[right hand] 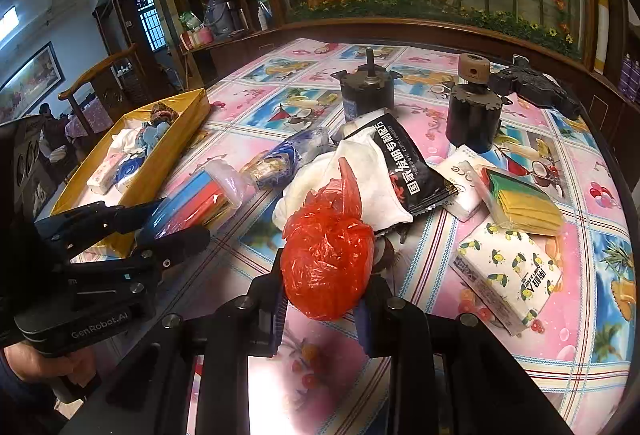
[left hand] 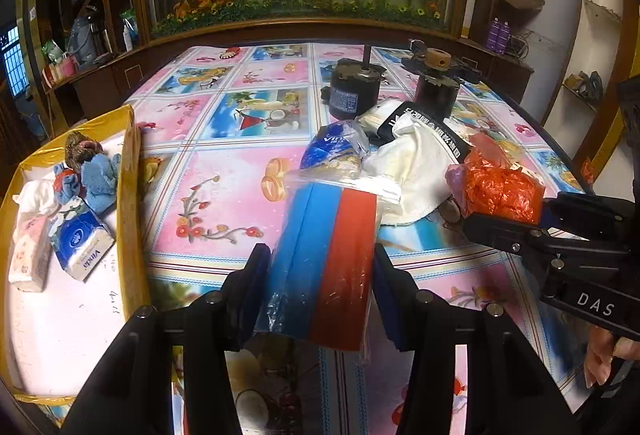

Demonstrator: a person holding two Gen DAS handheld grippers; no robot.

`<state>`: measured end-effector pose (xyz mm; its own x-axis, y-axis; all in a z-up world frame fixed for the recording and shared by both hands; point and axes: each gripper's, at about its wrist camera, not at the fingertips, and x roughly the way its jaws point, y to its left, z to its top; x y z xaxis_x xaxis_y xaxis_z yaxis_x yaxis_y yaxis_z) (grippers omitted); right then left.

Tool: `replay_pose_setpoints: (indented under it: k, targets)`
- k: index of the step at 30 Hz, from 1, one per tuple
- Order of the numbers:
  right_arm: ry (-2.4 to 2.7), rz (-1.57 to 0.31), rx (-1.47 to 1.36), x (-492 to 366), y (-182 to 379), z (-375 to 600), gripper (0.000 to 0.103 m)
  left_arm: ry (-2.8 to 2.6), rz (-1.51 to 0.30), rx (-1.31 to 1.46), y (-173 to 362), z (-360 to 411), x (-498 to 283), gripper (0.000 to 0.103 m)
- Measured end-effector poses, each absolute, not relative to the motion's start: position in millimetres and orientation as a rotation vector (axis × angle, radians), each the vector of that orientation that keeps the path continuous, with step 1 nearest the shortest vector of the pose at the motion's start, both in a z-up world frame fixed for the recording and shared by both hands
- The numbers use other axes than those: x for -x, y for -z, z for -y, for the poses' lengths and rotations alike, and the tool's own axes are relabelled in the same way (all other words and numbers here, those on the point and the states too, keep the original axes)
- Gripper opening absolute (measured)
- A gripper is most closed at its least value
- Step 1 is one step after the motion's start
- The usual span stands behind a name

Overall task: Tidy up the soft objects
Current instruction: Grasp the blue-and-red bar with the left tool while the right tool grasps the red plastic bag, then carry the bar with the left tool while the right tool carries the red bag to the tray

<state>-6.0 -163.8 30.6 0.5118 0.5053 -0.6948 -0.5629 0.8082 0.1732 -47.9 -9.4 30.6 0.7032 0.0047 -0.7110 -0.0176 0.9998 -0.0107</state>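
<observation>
A few soft bits sit in the yellow box [left hand: 128, 171], left gripper [left hand: 320, 275] jaws clamp the blue-and-red pack [left hand: 324, 255], right gripper [right hand: 324, 299] jaws squeeze the red bag [right hand: 326, 255], plenty left on the desk [right hand: 520, 355].

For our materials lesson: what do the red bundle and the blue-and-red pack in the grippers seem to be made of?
Red bundle: thin plastic film, probably a bag; crinkled, glossy, translucent. Blue-and-red pack: clear shiny plastic wrap with glare streaks; the flat coloured slabs inside may be sponge or cloth, unclear.

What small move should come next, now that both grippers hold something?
Probably carry the left gripper with its blue-and-red pack over to the yellow tray, which already holds soft items. The right gripper grips the orange plastic bag and can follow.
</observation>
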Motion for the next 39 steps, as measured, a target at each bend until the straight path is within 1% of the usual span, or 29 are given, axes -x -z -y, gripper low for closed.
replay_pose_setpoints:
  k: [39]
  targets:
    - [-0.616,-0.828,0.079,0.0,-25.8,163.5,0.030,-0.032,-0.794,-0.029,-29.5,14.3,51.6,0.049]
